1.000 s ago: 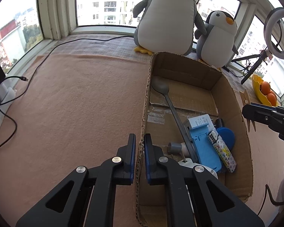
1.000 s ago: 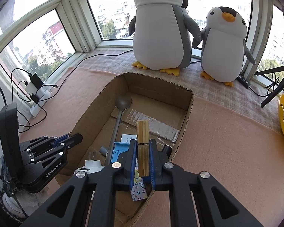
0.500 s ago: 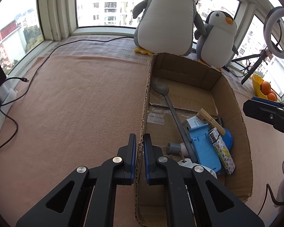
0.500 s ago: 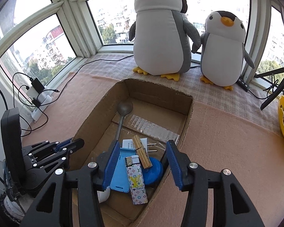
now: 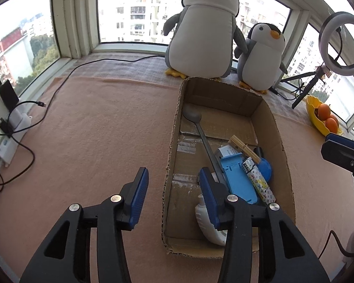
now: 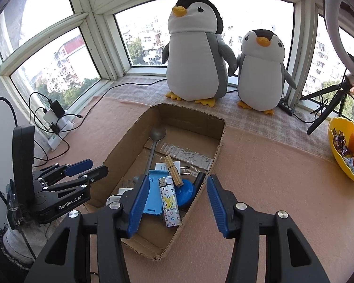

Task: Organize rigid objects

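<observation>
Grippers, left gripper (image 5: 171, 188) having just been opening and right gripper (image 6: 174, 195) gaping empty, are hovering over the box (image 6: 220, 136) holding the clothespin (image 6: 174, 170), risking snagging its wall.

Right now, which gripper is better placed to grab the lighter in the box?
Right, probably. Both jaws have just opened, empty. The right gripper hangs nearly over the lighter; the left gripper straddles the box at its left wall, blue holder in between.
</observation>
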Demonstrator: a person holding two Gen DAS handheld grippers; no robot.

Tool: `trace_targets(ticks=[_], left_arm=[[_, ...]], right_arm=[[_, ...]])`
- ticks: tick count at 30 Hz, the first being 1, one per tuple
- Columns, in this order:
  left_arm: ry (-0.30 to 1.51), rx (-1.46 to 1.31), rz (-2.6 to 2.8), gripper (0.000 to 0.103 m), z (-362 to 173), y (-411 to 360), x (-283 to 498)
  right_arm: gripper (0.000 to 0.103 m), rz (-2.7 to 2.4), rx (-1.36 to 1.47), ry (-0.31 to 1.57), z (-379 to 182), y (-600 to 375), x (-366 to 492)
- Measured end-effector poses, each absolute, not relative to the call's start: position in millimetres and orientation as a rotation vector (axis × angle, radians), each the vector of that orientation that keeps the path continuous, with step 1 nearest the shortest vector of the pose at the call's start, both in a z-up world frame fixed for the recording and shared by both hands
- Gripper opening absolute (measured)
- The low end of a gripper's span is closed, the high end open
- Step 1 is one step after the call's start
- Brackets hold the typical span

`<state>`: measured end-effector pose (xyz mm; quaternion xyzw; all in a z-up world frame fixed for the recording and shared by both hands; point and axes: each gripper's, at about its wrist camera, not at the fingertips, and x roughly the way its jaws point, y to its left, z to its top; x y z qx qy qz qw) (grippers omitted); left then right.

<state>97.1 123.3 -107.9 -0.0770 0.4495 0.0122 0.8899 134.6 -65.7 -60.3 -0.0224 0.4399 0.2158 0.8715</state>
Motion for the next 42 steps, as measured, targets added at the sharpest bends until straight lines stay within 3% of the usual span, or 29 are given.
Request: trace_targets(ticks=[5,11,42], left_arm=[[0.915,-0.164,0.006,0.061,-89,113,80],[0.889,-0.145,0.003,0.076,-66,98,60],[0.834,-0.084,0.003,0.079,-21,55,10]], right_arm=[[0.067,0.407,-0.063,0.874,-50,-75,116],[0.078,0.332,-0.080,0.826,-38,-86,93],[0.079,0.271,-0.039,0.746,-11,-116,41]])
